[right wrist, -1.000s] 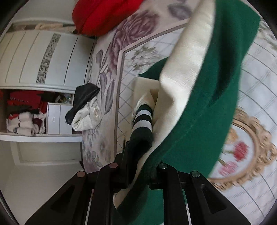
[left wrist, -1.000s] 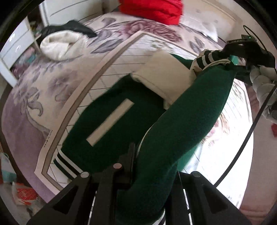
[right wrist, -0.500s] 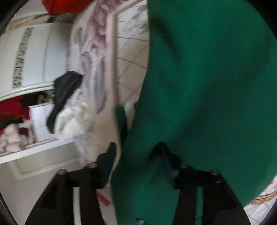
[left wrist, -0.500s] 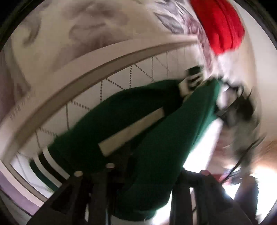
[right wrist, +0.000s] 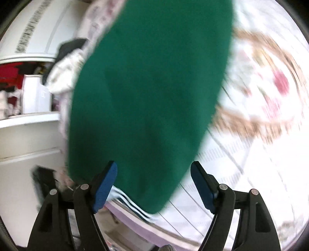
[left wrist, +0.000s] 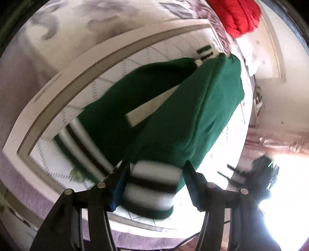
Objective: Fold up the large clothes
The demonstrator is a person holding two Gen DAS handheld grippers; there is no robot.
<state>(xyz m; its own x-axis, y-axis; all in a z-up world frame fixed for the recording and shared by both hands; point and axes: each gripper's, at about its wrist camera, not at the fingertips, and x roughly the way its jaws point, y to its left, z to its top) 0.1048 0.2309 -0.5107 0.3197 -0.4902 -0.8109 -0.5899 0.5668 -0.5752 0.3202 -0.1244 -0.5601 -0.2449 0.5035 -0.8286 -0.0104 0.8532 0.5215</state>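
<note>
Covering quilted bedspread (left wrist: 135,56): green jacket (left wrist: 193,115).

Two wrist fisheyes, each angled steeply down along its fingers, close above the bed (left wrist: 58,81); both share the green garment (left wrist: 193,119) and quilt.

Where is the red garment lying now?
In the left wrist view, the red garment lies at the upper right, at the far end of the floral bedspread, beyond the green jacket.
</note>
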